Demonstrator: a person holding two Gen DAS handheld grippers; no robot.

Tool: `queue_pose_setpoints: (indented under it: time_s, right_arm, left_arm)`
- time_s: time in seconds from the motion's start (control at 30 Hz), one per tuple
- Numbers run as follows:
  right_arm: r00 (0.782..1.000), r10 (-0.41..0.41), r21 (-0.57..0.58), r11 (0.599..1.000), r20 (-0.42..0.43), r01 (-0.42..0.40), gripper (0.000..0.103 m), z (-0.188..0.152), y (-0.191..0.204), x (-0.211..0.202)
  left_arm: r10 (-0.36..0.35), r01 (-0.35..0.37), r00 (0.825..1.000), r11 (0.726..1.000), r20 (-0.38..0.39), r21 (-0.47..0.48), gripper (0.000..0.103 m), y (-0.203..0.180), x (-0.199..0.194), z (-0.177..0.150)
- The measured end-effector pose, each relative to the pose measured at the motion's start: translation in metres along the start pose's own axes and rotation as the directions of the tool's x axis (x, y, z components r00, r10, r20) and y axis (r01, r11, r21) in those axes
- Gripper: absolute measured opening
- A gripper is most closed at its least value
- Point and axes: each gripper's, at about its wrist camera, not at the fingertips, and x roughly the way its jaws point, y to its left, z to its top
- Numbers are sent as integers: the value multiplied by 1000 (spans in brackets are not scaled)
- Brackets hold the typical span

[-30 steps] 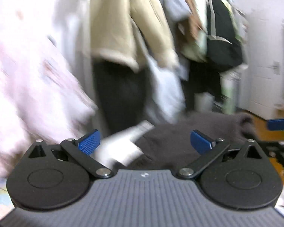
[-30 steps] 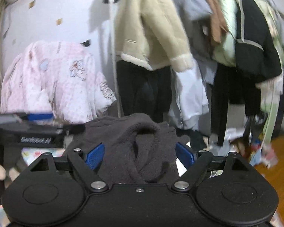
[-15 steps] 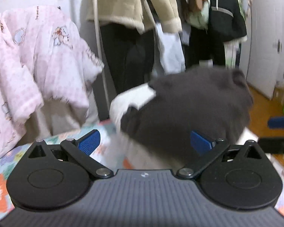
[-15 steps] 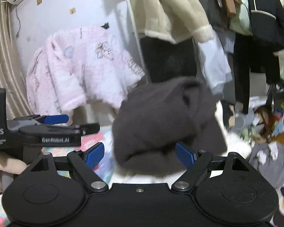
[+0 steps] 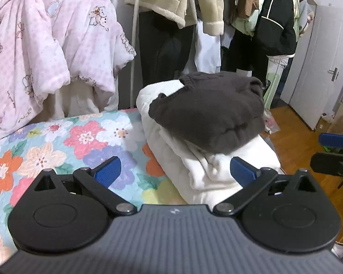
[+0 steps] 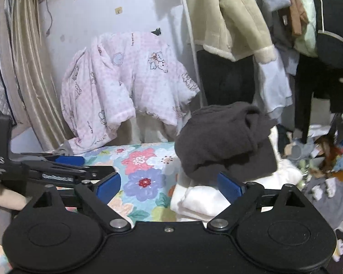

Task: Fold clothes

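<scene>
Sweater (image 5: pixel 208 111), dark and fuzzy, now sits folded on top of the white pile (image 5: pixel 208 166), at the far right end of the bed (image 5: pixel 57 141). A second ago it was up in the air, held close in front of both grippers. Half a second ago it was coming down onto the pile. Now it lies still and nothing holds it.

Left gripper (image 5: pixel 173 170) has its blue fingers spread wide, with nothing between them. Right gripper (image 6: pixel 169 185) is spread wide too, and it holds nothing. Both sit just in front of the pile, back from the sweater.

So this piece looks folded and put away on the pile. The fold is a bit lumpy, and one edge sticks out past the white cloth under it.

Behind the sweater, a pink blanket (image 6: pixel 125 86) with little bears hangs by the wall. To the right of the sweater, a rack is full of coats (image 6: pixel 228 18). Past the sweater, on the floor, more clothes (image 6: pixel 320 182) lie in a messy heap. I cannot tell if those need folding next.

Nothing blocks the way to the sweater. The pile sits close to the bed's edge, so a push could tip it off.
</scene>
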Motion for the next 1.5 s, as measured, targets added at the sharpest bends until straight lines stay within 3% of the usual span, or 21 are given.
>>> queue_pose_setpoints:
  time_s: [0.13,0.3,0.43,0.6,0.93,1.1,1.23,1.5]
  right_arm:
    - [999,-40,10,999,-6,40,94,-10,1,-13]
    - [989,-144,-22,989,-7,144,95,-27,-1,-15]
    - [981,-192,-35,981,-7,192,95,-35,-1,-16]
    - [969,-247,-49,968,-7,247,95,-45,0,-16]
    - [967,-253,-26,967,-32,252,95,-53,7,-19]
    - [970,-241,-14,970,-38,241,95,-56,10,-17]
    - [971,-237,-13,972,-39,236,95,-58,14,-20]
    - [972,-231,-12,973,-46,231,95,-63,19,-23]
  left_arm:
    - [21,-20,999,999,-26,25,103,-11,-15,-14]
    - [-36,39,997,998,-61,49,103,-30,-12,-34]
    - [-70,77,995,991,-72,106,103,-46,-6,-45]
    - [-84,91,993,991,-78,98,103,-52,0,-52]
    - [-17,26,997,992,-73,124,103,-57,8,-59]
    - [-93,103,988,991,-124,80,103,-58,9,-61]
    - [-62,77,991,990,-122,119,103,-63,8,-67]
    - [-105,116,984,991,-141,67,103,-59,13,-72]
